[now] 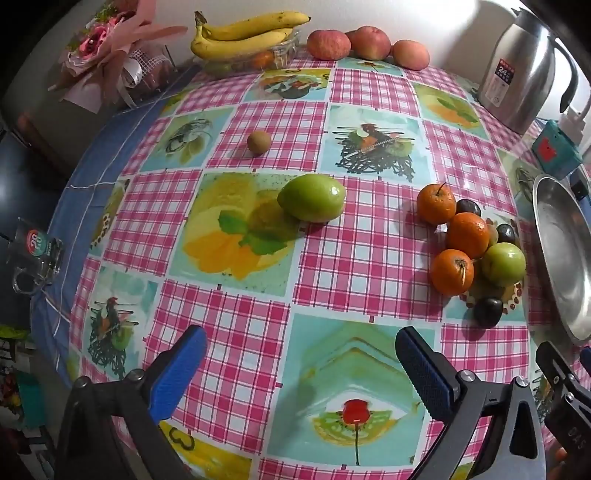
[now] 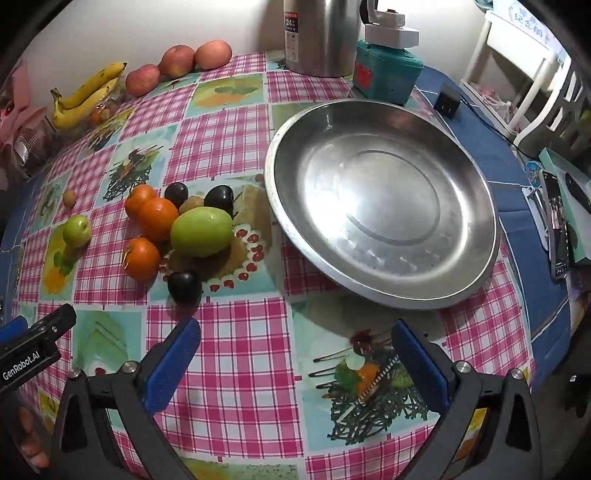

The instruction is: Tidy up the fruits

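A heap of fruit sits on the checked tablecloth [image 2: 236, 332] just left of the steel basin [image 2: 380, 291]: three oranges [image 2: 158, 218] touching one another, a large green fruit [image 2: 201, 236] pressed against them, and dark plums [image 2: 184, 286] at the front and back of the heap, with a small brownish fruit half hidden among them. A second green fruit [image 1: 311, 197] lies alone, well apart from the heap toward the table's middle, and a small brown fruit [image 1: 258, 142] lies farther back, also alone. The basin holds nothing and its near rim rests on the cloth. Along the far edge by the wall are three apples [image 1: 328, 44] in a row and a bunch of bananas [image 1: 243, 35] lying over a clear container. A steel thermos jug [image 2: 319, 37] and a teal box [image 2: 384, 75] stand behind the basin, and a pink bouquet [image 1: 107, 48] is at the far left corner. The left gripper [image 1: 301, 363] hovers over bare cloth with its blue-padded jaws spread wide, nothing between them. The right gripper [image 2: 295, 354] is likewise spread wide and grasps nothing, tilted steeply down at the cloth in front of the basin.
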Tool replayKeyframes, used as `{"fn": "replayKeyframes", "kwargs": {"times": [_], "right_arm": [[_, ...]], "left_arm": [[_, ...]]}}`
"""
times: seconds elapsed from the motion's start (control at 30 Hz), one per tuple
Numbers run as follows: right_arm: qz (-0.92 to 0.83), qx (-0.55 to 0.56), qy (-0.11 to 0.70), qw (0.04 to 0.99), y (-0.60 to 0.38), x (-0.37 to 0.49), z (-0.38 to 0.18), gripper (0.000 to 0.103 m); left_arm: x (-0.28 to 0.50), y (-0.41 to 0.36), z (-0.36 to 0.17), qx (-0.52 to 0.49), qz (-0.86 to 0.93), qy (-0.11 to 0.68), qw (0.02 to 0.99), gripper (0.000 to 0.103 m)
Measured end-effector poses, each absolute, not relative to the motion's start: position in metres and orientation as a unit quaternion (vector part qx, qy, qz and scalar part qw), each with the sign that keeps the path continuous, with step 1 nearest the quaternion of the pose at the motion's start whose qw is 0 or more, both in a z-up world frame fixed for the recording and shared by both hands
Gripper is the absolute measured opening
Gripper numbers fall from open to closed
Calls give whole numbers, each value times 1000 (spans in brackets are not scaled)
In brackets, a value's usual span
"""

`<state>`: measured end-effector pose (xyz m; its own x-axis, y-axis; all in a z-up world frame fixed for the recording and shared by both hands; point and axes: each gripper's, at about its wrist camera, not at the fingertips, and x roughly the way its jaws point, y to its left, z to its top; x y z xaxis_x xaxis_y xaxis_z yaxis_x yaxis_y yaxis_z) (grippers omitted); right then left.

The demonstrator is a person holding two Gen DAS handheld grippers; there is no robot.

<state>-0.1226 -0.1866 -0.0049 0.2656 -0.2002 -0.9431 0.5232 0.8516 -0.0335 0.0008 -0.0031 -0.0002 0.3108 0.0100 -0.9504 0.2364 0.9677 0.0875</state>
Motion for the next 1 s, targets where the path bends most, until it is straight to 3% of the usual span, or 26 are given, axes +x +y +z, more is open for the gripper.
{"fn": "replayKeyframes", "kwargs": {"times": [1.0], "right_arm": [[-214,142,549,795,-197,-131,3,103]], "left_arm": [[-1,-4,-2,106,-81,582,802,103]]}}
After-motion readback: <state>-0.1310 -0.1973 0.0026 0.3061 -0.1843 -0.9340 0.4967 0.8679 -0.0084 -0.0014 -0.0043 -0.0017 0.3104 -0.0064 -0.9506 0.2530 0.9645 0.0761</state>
